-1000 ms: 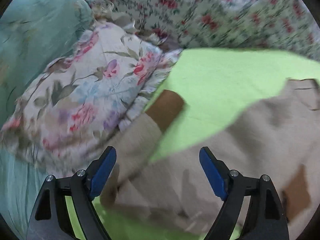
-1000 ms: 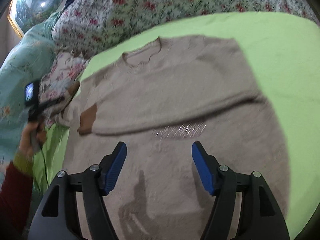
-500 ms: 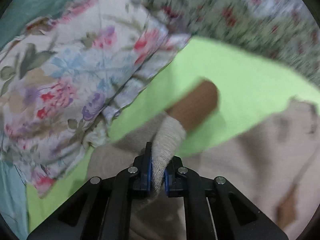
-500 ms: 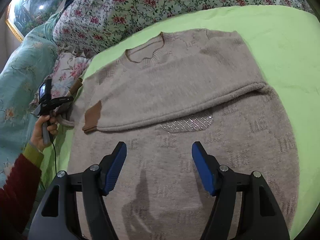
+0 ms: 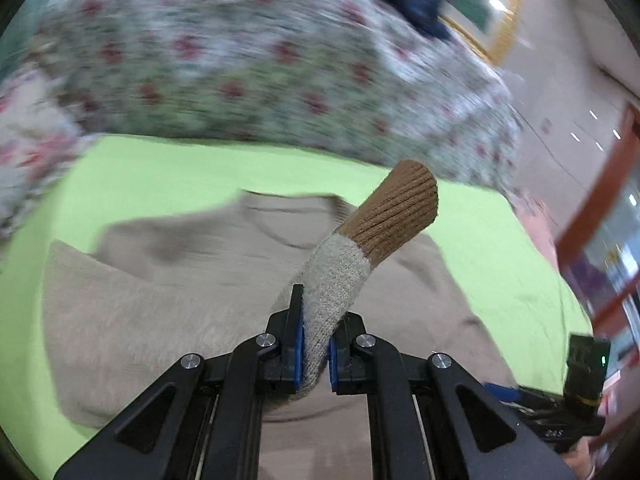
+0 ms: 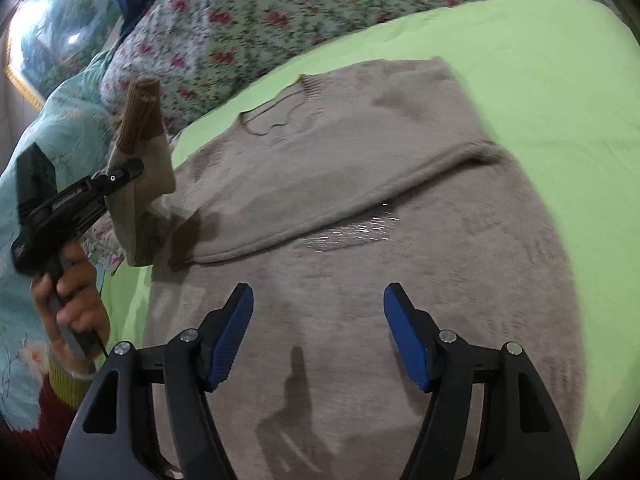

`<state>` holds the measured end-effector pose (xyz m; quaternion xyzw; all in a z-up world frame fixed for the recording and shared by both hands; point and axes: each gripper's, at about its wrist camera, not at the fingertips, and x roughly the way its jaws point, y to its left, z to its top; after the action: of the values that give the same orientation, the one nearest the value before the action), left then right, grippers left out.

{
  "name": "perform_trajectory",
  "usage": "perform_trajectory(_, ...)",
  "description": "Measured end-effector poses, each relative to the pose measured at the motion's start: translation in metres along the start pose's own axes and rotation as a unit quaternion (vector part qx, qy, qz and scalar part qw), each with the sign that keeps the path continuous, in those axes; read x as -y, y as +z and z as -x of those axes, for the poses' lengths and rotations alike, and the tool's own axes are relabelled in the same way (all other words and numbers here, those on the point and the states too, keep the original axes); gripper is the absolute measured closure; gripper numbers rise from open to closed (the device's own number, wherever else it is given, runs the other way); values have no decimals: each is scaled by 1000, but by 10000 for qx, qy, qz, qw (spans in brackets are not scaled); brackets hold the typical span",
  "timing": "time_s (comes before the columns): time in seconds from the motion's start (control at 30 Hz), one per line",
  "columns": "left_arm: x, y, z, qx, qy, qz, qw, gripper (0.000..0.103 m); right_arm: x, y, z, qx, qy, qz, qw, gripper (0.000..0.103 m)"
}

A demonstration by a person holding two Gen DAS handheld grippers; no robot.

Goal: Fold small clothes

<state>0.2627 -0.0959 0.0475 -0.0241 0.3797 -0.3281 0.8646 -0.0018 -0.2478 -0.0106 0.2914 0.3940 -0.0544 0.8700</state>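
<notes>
The left gripper [image 5: 316, 344] is clamped on the sweater sleeve [image 5: 340, 280], tilted downward. The right gripper [image 6: 318, 336] hovers with its 2 jaws apart.

We see a sweater [image 6: 360, 208] of soft, matt beige knit, slightly fuzzy, with a glinting silvery patch [image 6: 352, 230] mid-frame. Its sleeve [image 5: 336, 300] is coarser grey-beige knit ending in a ribbed brown cuff [image 5: 396, 212]. Under it lies a smooth, matt lime-green sheet [image 6: 560, 92]. At the top sits a printed floral cloth quilt [image 6: 256, 28]. The left gripper [image 5: 316, 354] looks like matt black plastic with blue pads [image 5: 297, 354] and shiny metal rivets [image 5: 264, 339]; the right gripper [image 6: 318, 332] looks alike.
</notes>
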Motion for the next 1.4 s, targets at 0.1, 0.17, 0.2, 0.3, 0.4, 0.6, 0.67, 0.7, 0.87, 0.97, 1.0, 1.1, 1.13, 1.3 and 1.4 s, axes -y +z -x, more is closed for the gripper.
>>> perform_trajectory(0.1, 48, -12, -39, -288, -204, -332, 9988, 95, 14, 1, 4, 27, -69, -165, 9998, 34)
perform_trajectory(0.17, 63, -19, -60, -467, -257, -418, 9977, 95, 21, 3, 8, 68, -117, -235, 9996, 34)
perform_trajectory(0.2, 68, -22, -76, -617, -293, -452, 9966, 95, 24, 3, 9, 85, -129, -257, 9995, 34)
perform_trajectory(0.3, 69, -38, -107, -1077, -287, -395, 9930, 92, 31, 6, 11, 94, -169, -344, 9992, 34)
perform_trajectory(0.4, 63, -48, -111, -1331, -349, -292, 9901, 77, 33, 8, 11, 77, -178, -382, 9991, 30)
perform_trajectory(0.6, 46, -66, -58, -955, -85, -367, 9947, 31, 32, 11, 8, 160, -119, -354, 9992, 25)
perform_trajectory(0.67, 35, -70, -40, -866, 45, -336, 9957, 29, 30, 14, 4, 139, -106, -311, 9994, 25)
perform_trajectory(0.7, 25, -77, -26, -805, 210, -312, 9960, 28, 29, 15, 2, 143, -108, -266, 9995, 25)
perform_trajectory(0.87, -24, -97, 15, -613, 1069, -35, 9924, 28, 20, 31, -8, 308, -137, -66, 9994, 25)
perform_trajectory(0.97, -71, -104, 30, -574, 1545, 515, 9850, 28, 23, 41, -20, 305, -192, -38, 9993, 25)
perform_trajectory(1.0, -82, -105, 31, -593, 1665, 634, 9822, 28, 25, 43, -26, 273, -217, -37, 9994, 25)
perform_trajectory(1.1, -106, -109, 29, -666, 2101, 741, 9726, 28, 30, 49, -50, 34, -137, -92, 9999, 29)
perform_trajectory(1.13, -111, -109, 24, -707, 2193, 755, 9702, 28, 27, 50, -55, -35, -42, -36, 10000, 56)
perform_trajectory(1.3, -127, -98, 4, -833, 2504, 788, 9613, 28, -8, 85, -39, 379, 439, 461, 9973, 95)
perform_trajectory(1.4, -135, -84, -3, -703, 2826, 950, 9519, 28, -10, 115, -10, 903, 596, 369, 9934, 95)
